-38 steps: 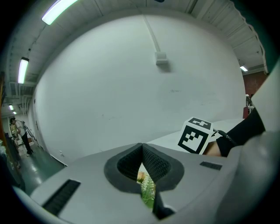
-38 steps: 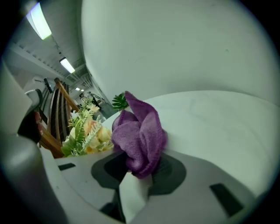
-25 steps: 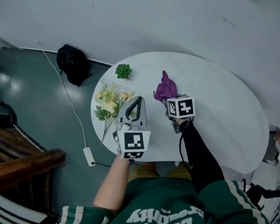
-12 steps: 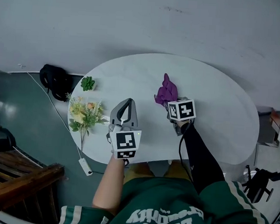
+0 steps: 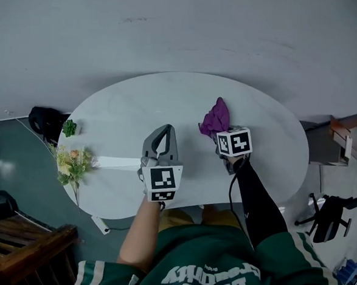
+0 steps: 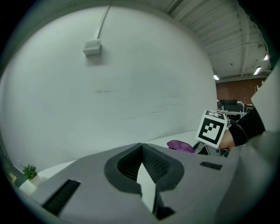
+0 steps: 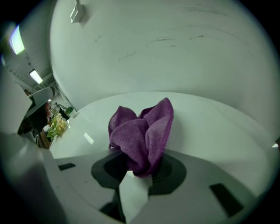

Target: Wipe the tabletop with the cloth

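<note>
A bunched purple cloth (image 5: 215,118) (image 7: 141,133) sticks out of my right gripper (image 5: 219,131) (image 7: 139,168), which is shut on its lower folds over the middle of the white oval tabletop (image 5: 138,105). I cannot tell whether the cloth touches the surface. My left gripper (image 5: 161,129) (image 6: 141,148) hovers to the left of it near the table's front edge. Its jaws are shut together with nothing between them. The left gripper view also shows the cloth (image 6: 180,145) beside the right gripper's marker cube (image 6: 212,128).
A bunch of artificial flowers (image 5: 72,162) (image 7: 56,124) lies at the table's left end, with a small green succulent (image 5: 69,127) (image 6: 29,172) just beyond it. A black bag (image 5: 43,120) sits on the floor at left, a wooden bench (image 5: 18,261) at lower left.
Both grippers have travelled rightward along the table, away from the flowers, with the cloth still held in the right one. The view has swung the same way.
</note>
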